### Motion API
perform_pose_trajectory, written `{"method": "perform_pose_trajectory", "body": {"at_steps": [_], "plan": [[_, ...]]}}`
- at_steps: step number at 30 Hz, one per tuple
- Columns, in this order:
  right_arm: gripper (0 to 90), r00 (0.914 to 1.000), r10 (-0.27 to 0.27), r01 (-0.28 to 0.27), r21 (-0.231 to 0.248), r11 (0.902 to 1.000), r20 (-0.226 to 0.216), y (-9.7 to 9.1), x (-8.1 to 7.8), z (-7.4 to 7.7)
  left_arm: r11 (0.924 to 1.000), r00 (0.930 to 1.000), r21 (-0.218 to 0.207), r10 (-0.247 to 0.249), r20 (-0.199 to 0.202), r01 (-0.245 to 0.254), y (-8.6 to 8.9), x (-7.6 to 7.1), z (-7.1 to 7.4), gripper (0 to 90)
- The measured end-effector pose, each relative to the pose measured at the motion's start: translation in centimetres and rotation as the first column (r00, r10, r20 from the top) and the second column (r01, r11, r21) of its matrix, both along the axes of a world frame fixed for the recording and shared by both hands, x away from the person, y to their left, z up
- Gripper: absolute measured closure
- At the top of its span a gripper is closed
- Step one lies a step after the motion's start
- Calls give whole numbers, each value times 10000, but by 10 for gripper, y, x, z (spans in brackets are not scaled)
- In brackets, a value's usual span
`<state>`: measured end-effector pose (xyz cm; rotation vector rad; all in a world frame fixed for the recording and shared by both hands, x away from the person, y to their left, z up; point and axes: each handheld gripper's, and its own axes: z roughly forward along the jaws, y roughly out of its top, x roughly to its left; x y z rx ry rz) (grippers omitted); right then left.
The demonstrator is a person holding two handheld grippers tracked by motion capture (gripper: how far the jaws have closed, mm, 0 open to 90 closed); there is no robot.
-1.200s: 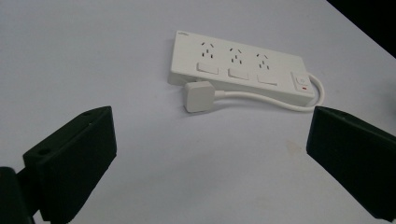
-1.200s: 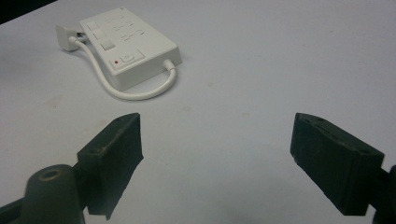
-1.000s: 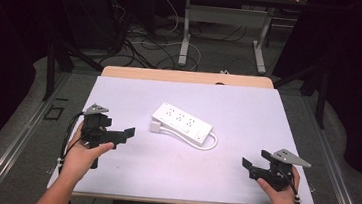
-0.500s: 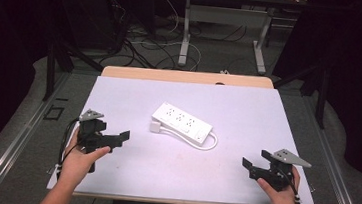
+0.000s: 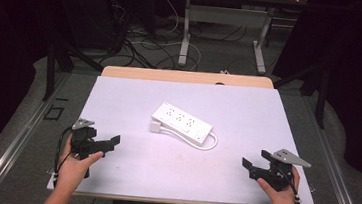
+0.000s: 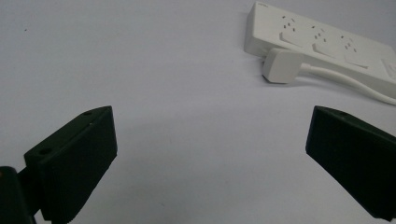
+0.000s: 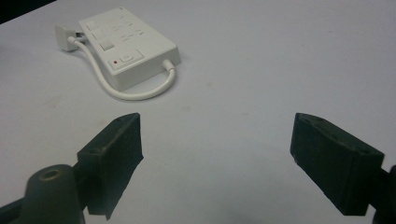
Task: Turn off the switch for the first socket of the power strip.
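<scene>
A white power strip (image 5: 182, 123) lies flat near the middle of the white table (image 5: 248, 108), its short cable (image 5: 210, 145) looping back to a white plug (image 5: 155, 126) at its left end. My left gripper (image 5: 108, 144) hovers open near the front left corner, a hand around it, and looks toward the power strip (image 6: 327, 42) and plug (image 6: 282, 65). Its jaws stand wide apart with nothing between them (image 6: 212, 126). Near the front right corner my right gripper (image 5: 255, 159) is open too, empty (image 7: 217, 128), facing the strip's switch end (image 7: 128, 44) and cable (image 7: 135, 93).
A wooden strip (image 5: 186, 76) runs along the table's far edge. Beyond it, loose cables (image 5: 144, 43) and the legs of another table (image 5: 185, 32) stand on the dark floor. Metal rails (image 5: 19, 141) run beside the table on both sides.
My left gripper has drawn back a little toward the front left edge of the table. The right gripper and the power strip have stayed put.
</scene>
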<state>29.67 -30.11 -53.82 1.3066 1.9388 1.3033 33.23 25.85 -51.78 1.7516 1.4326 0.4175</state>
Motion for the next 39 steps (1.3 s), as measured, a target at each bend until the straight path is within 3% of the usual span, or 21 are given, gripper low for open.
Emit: {"method": "perform_pose_trajectory", "body": {"at_steps": [14,23,39], "plan": [[163,9999,53,-53,-70,10000,-100,-1,0,0,9992,9991,202,336,276,-342,15,0,-16,20],[163,10000,58,-58,-24,10000,-69,-3,0,0,9982,9994,513,299,190,-308,19,2,-26,20],[163,9998,110,-112,-112,9999,-192,-4,0,0,9984,9998,527,206,77,-210,16,3,-37,20]]}}
